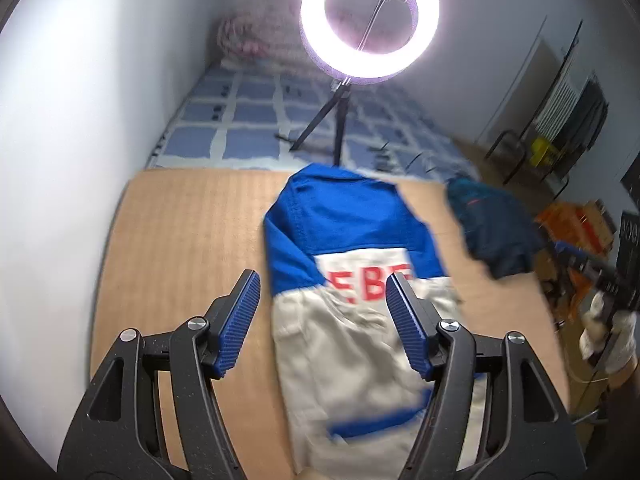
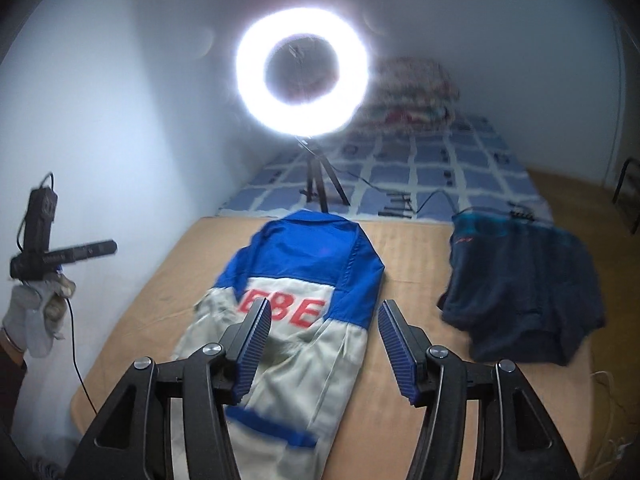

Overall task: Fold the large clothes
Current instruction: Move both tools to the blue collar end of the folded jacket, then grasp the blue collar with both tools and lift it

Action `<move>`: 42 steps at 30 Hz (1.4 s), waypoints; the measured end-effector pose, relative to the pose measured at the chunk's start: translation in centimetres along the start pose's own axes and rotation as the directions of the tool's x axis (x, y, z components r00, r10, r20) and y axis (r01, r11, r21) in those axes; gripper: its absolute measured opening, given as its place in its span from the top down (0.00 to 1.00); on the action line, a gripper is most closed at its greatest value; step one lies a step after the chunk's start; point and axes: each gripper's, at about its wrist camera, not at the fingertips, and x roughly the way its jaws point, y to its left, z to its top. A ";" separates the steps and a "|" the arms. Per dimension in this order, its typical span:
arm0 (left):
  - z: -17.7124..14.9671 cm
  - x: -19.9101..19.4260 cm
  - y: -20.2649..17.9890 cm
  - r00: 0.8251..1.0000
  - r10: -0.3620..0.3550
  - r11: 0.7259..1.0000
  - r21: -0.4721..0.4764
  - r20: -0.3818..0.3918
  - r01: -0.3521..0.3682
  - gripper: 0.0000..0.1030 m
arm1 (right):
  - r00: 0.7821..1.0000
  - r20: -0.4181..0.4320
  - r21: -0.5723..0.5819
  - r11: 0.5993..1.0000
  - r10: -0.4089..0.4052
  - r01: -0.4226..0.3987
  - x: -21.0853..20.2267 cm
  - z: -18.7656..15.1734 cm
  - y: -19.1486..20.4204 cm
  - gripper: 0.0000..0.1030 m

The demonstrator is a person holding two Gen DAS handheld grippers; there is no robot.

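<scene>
left wrist: angled down over mat | right wrist: likewise | shared: jacket (image 1: 352,264), ring light (image 2: 302,72)

light: ring light (image 1: 370,20) glare, blown out | room dim | blur: motion-soft | edges: fisheye vignette

The jacket (image 2: 296,320) lies on the mat (image 2: 404,248), a folded garment (image 2: 520,292) to its right.

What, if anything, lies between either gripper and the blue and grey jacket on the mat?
Nothing visible does. Both the left gripper and the right gripper hang open above the jacket; the dark garment lies apart, to its right.
</scene>
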 end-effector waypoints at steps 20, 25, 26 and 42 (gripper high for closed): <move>4.3 27.2 5.2 0.977 0.110 0.984 0.157 -0.184 -0.081 0.35 | 0.975 -0.220 -0.058 0.997 0.029 -0.043 29.6 2.4 -7.6 0.44; 5.4 28.3 4.8 0.982 0.066 0.987 0.159 -0.177 -0.038 0.46 | 0.974 -0.220 -0.069 0.995 0.049 -0.066 31.9 3.3 -7.5 0.44; 5.5 28.5 4.5 0.983 0.060 0.986 0.165 -0.175 -0.031 0.48 | 0.974 -0.215 -0.053 0.995 0.066 -0.079 32.1 3.6 -7.7 0.44; 6.0 24.6 1.5 0.998 0.011 0.981 0.196 -0.056 0.000 1.00 | 0.986 -0.142 -0.093 0.991 0.087 -0.100 30.2 5.5 -5.1 1.00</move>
